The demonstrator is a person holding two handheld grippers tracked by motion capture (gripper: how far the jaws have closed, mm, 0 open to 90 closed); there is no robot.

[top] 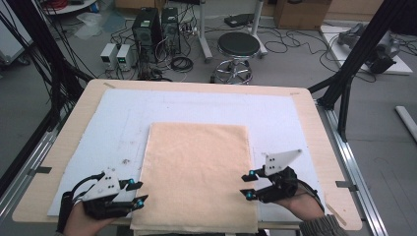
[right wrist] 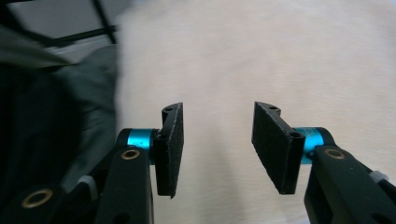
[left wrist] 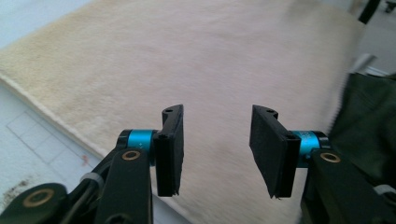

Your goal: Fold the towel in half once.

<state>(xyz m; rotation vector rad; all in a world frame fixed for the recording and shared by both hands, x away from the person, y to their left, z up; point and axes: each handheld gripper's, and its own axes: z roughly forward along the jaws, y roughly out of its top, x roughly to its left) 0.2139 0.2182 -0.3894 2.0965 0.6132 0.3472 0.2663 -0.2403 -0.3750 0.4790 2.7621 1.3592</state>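
The high view looks forward and down from above the near edge of the pale wooden tabletop (top: 314, 128), floor at twelve o'clock. Each tool's view rides low and close behind its black jaws. All three share the beige rectangular fleecy cloth (top: 196, 172) (left wrist: 196, 56) (right wrist: 289, 60).

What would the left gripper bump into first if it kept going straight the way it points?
Most likely the beige towel. The left gripper sits at the towel's left edge, open with nothing between its jaws, pointing across and slightly down at the cloth. Depth is hard to judge, so it might skim just above it.
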